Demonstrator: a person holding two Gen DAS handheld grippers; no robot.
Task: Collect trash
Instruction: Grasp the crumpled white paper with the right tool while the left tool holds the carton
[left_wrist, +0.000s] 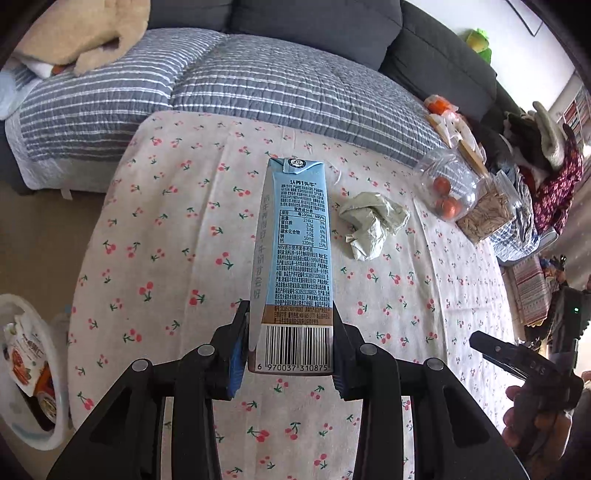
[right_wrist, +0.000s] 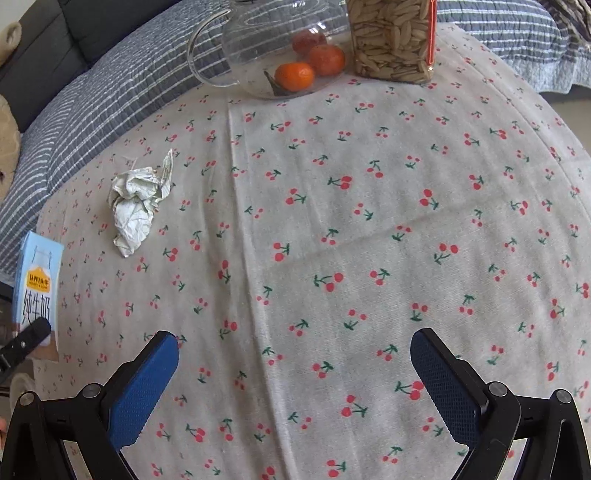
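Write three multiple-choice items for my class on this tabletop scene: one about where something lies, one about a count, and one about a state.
1. Where is the crumpled paper?
A. On the cherry-print tablecloth
B. Inside the glass jug
C. In the white bin

2. How many orange fruits sit in the glass jug?
A. One
B. Three
C. Five

3. What is the state of the left hand-held gripper?
A. Open and empty
B. Shut on the crumpled paper
C. Shut on the milk carton

Answers:
1. A, the paper lies loose on the cloth, apart from the jug.
2. B, three round fruits show through the glass in the right wrist view.
3. C, both pads press the carton's sides near its barcode end.
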